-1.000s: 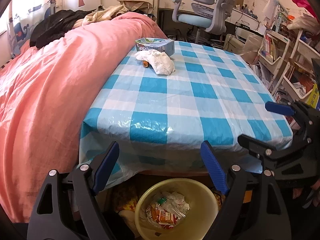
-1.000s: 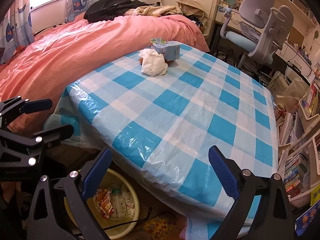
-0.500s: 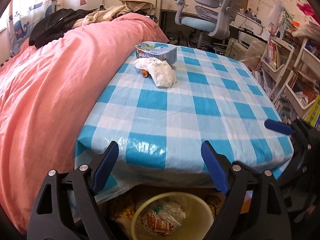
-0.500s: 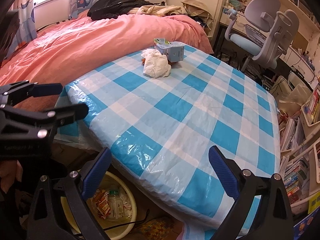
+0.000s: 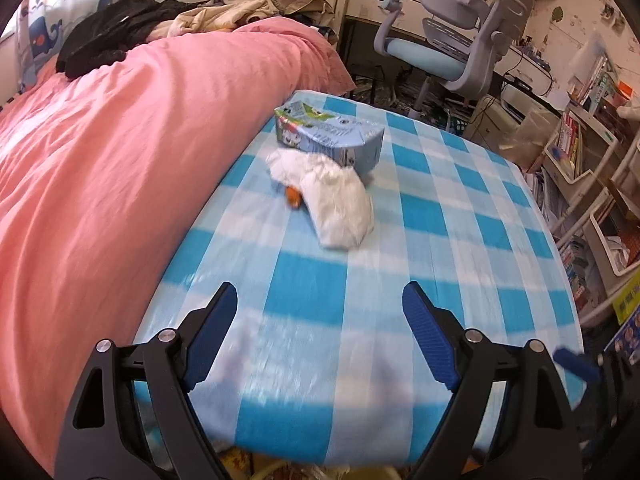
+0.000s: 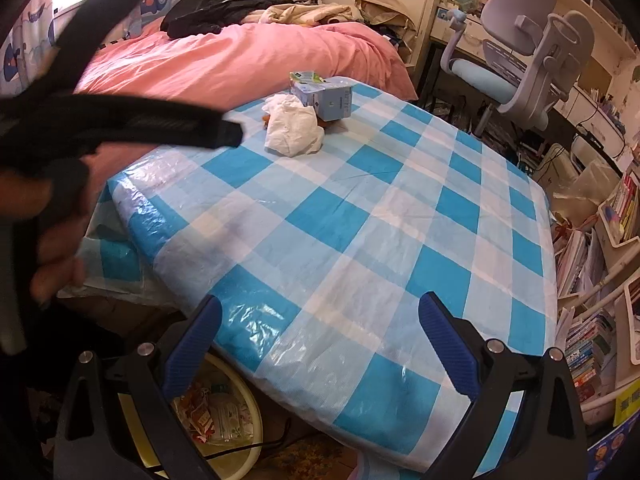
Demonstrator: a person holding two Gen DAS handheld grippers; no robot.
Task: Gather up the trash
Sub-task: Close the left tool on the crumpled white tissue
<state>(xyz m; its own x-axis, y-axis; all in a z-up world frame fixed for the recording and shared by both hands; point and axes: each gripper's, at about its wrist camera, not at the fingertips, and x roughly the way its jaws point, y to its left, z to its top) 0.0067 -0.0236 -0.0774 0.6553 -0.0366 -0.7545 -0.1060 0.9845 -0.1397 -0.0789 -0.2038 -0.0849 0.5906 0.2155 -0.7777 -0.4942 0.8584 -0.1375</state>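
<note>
A crumpled white tissue (image 5: 332,196) lies on the blue-checked tablecloth (image 5: 440,240) with a small orange scrap (image 5: 294,197) at its left edge and a crushed blue carton (image 5: 332,136) just behind it. My left gripper (image 5: 320,328) is open and empty over the table's near edge, short of the tissue. My right gripper (image 6: 320,332) is open and empty at the near corner; its view shows the tissue (image 6: 294,126), the carton (image 6: 326,98) and a yellow bin (image 6: 224,412) of wrappers below the table.
A pink duvet bed (image 5: 100,160) flanks the table's left side. A grey-blue office chair (image 5: 460,40) and desk stand behind. Bookshelves (image 5: 592,184) crowd the right. The left gripper's body and hand (image 6: 60,160) fill the right wrist view's left side.
My left gripper has risen from above the bin and moved forward over the table toward the tissue; the bin has dropped out of its view. My right gripper has barely moved.
</note>
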